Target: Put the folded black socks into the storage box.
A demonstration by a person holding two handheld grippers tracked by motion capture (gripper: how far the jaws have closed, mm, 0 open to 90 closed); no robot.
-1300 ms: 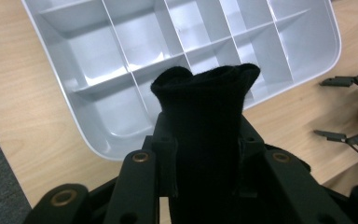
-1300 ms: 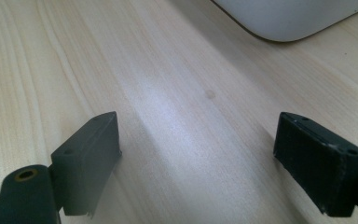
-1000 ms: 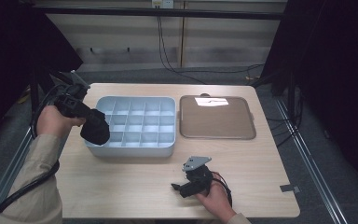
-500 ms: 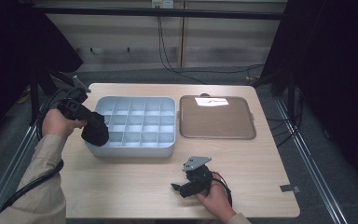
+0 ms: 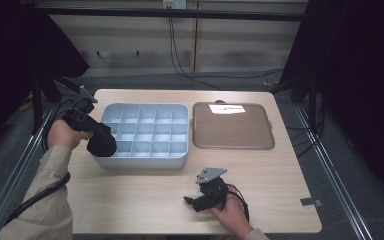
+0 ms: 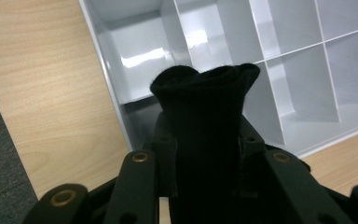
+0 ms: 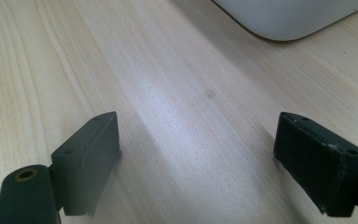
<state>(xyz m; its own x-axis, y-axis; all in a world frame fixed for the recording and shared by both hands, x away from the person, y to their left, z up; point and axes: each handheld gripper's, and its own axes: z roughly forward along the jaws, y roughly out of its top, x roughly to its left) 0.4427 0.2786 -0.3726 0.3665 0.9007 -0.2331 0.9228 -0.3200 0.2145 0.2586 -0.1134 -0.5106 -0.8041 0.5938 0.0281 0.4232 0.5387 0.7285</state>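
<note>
A table (image 5: 145, 200) carries a divided bin (image 5: 147, 132) on its left half and a flat tray (image 5: 232, 127) just beside it on the right, the 2 sitting side by side toward the far edge. A slip of paper (image 5: 226, 108) lies in the tray near its back rim. At the bin's near-left corner the left gripper (image 5: 97, 137) holds a cloth (image 5: 102, 144) over the corner compartment (image 6: 142, 60), the cloth (image 6: 205, 121) caught between its jaws. The right gripper (image 5: 200, 197) rests on the table in front of the bin and tray, near the front edge, well apart from both, its jaws spread wide over bare tabletop (image 7: 168, 93).
</note>
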